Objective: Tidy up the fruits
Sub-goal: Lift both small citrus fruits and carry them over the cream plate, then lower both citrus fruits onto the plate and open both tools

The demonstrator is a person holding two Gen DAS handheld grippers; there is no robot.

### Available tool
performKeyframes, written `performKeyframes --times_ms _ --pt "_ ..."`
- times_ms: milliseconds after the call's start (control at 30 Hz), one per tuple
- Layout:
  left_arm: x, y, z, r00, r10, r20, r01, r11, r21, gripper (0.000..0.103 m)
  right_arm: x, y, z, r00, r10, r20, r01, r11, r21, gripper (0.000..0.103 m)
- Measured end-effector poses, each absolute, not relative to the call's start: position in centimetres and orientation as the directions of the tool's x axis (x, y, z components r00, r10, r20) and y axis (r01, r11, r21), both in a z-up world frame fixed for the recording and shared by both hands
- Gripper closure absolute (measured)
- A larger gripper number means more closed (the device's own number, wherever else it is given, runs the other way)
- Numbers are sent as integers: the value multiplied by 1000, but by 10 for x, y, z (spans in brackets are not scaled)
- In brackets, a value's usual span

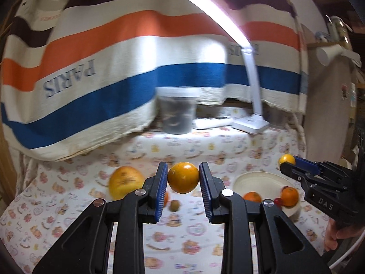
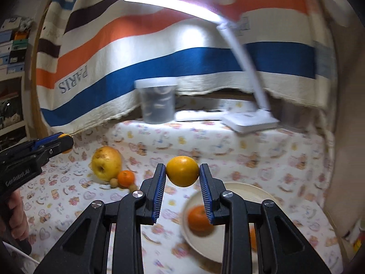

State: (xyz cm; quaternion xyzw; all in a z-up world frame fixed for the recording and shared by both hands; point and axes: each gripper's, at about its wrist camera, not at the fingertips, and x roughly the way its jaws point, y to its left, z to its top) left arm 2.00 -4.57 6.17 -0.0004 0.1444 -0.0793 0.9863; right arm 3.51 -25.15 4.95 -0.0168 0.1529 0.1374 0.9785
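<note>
My left gripper (image 1: 183, 177) is shut on an orange (image 1: 183, 177) and holds it above the cloth. My right gripper (image 2: 182, 174) is shut on another orange (image 2: 182, 174) above the near edge of a cream plate (image 2: 248, 191). The plate (image 1: 257, 179) holds a mandarin (image 2: 199, 221), a second mandarin (image 1: 289, 196) and a small red fruit (image 1: 277, 201). A large yellow apple (image 2: 106, 163), a mandarin (image 2: 126, 178) and small brown fruits (image 2: 114, 183) lie on the cloth at the left. The right gripper also shows in the left wrist view (image 1: 288, 162).
A lidded plastic tub (image 1: 176, 110) and a white desk lamp (image 1: 251, 125) stand at the back. A striped PARIS towel (image 1: 91, 68) hangs behind. The table is covered by a patterned cloth (image 1: 182, 228). Shelves with boxes (image 2: 13, 43) are at the far left.
</note>
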Motion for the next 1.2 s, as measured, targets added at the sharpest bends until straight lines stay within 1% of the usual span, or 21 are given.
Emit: performKeyframes --times_ms 167,300,467,533,667,767,833,933,1200 --pt "36 -96 52 901 -247 -356 251 967 -36 76 34 -282 37 905 221 -364 -236 972 1 71" --pt "45 -130 44 888 -283 -363 288 957 -42 76 37 -302 26 898 211 -387 -209 977 46 71" --pt "55 -155 37 877 -313 -366 325 945 -29 76 41 -310 23 889 193 -414 -194 980 39 71" --pt "60 -159 35 860 -340 -380 349 936 -47 76 47 -313 18 870 191 -454 -185 981 56 71" --pt "64 -157 27 855 -359 -375 355 931 -82 76 61 -316 2 804 208 -557 -185 978 98 71" --pt "66 -159 17 851 -351 -392 358 932 -57 76 66 -314 -7 773 212 -598 -189 977 102 71" --pt "65 -158 14 855 -341 -390 354 934 -41 76 66 -312 -10 761 219 -611 -199 975 102 71" --pt "65 -157 13 850 -348 -395 356 933 -55 76 66 -307 -11 756 218 -618 -208 974 90 71" --pt "62 -162 11 847 -354 -396 372 928 -33 76 70 -308 -16 734 215 -643 -201 975 97 71"
